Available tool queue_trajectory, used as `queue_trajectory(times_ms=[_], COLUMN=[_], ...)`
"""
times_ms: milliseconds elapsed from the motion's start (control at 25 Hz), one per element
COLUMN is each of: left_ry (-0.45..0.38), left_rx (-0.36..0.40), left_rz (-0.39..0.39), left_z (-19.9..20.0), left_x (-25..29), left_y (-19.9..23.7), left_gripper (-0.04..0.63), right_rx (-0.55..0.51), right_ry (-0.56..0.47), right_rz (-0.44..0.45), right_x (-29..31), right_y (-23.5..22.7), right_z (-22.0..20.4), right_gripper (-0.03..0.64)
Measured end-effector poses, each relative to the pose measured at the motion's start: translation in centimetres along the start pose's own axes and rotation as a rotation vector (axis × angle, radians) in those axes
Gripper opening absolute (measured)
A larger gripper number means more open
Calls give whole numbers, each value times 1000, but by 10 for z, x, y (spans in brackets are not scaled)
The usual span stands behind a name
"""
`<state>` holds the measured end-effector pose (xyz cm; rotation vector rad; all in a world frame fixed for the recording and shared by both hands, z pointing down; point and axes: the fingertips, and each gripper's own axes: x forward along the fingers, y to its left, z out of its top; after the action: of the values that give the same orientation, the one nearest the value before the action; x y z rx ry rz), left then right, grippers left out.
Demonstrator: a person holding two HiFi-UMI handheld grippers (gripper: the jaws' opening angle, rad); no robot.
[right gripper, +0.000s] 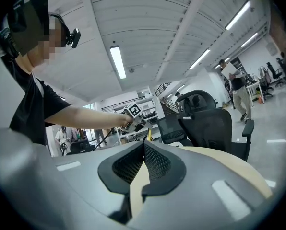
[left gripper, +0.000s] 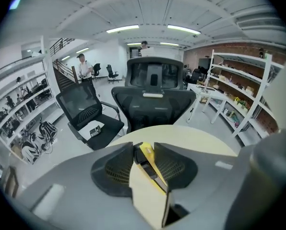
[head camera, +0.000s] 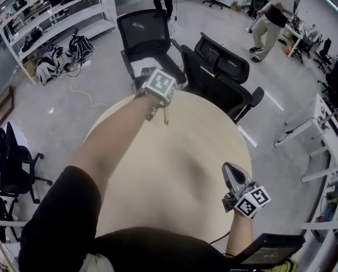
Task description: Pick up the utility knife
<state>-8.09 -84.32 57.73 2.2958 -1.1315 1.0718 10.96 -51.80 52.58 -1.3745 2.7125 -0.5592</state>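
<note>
The jaws of your left gripper (left gripper: 144, 146) pinch the utility knife (left gripper: 150, 170) long-ways, up above the tabletop (head camera: 174, 169) (your right gripper (right gripper: 144, 145) has its jaws pressed together, empty).

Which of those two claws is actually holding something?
The left claw, on the outstretched arm: a yellow utility knife is pinched between its jaws. The right claw is shut on nothing.

No lettering or numbers can be read on anything here
</note>
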Motion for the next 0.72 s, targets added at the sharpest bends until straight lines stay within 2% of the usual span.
queue_trajectory(times_ms=[200,400,720], left_ry=[-99,-223,-371], left_rx=[1,3,-9], left_rz=[-31,-101,-161], left_z=[17,24,9], left_x=[-53,-111,-213], left_y=[-12,-28,-37], left_gripper=[137,137,137], right_rx=[-19,-43,-86], right_ry=[-5,-12,-9], right_rz=[23,50,69], right_x=[-6,-13,-25], right_y=[21,46,94], right_z=[8,15,27], right_gripper=[15,15,15])
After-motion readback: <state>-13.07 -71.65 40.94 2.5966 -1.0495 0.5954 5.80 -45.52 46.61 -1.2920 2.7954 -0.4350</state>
